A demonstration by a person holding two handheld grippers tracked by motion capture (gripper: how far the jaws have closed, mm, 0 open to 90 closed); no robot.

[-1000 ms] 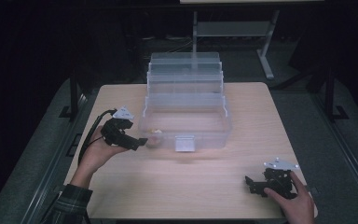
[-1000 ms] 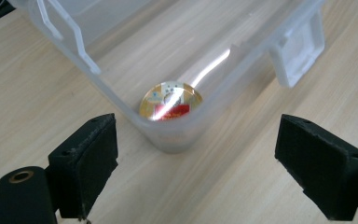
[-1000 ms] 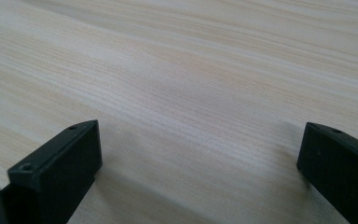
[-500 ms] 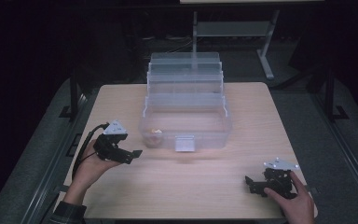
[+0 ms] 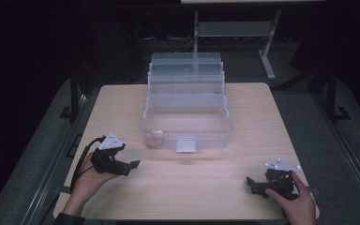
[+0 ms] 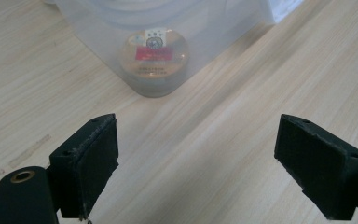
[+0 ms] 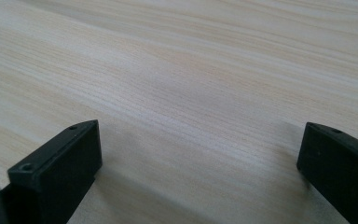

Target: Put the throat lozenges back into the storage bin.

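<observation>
Left gripper (image 5: 130,165) sits on the wooden table (image 5: 206,187) just short of the clear plastic organizer box (image 5: 186,123), jaws spread wide and empty. The small round tin (image 6: 153,59) lies inside the box's near left corner. Right gripper (image 5: 252,183) rests well right of the box, jaws apart too.
</observation>
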